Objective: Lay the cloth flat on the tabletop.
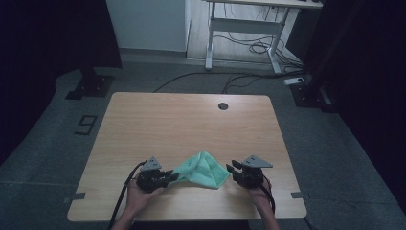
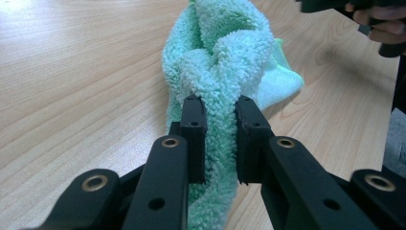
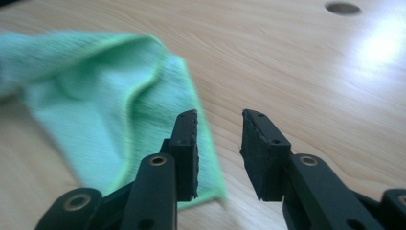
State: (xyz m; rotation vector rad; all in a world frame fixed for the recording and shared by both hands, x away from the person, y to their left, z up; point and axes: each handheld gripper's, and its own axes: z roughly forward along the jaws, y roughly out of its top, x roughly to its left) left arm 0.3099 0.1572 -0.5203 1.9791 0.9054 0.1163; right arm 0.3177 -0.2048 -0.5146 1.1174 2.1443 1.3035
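A mint-green cloth point(image 1: 202, 169) lies bunched near the front edge of the wooden table point(image 1: 182, 120). My left gripper point(image 1: 167, 178) is shut on the cloth's left end; in the left gripper view the fluffy cloth point(image 2: 225, 72) is pinched between the two jaws and twists away from them. My right gripper point(image 1: 233, 169) hovers just right of the cloth, open, with nothing between its fingers. In the right gripper view the cloth point(image 3: 110, 96) spreads flat to the left, its hemmed corner running under the left fingertip point(image 3: 186, 139).
A round cable hole point(image 1: 223, 106) sits near the table's far edge. Beyond the table stand a white desk frame point(image 1: 244, 28) and floor cables point(image 1: 249, 45). Dark curtains flank both sides.
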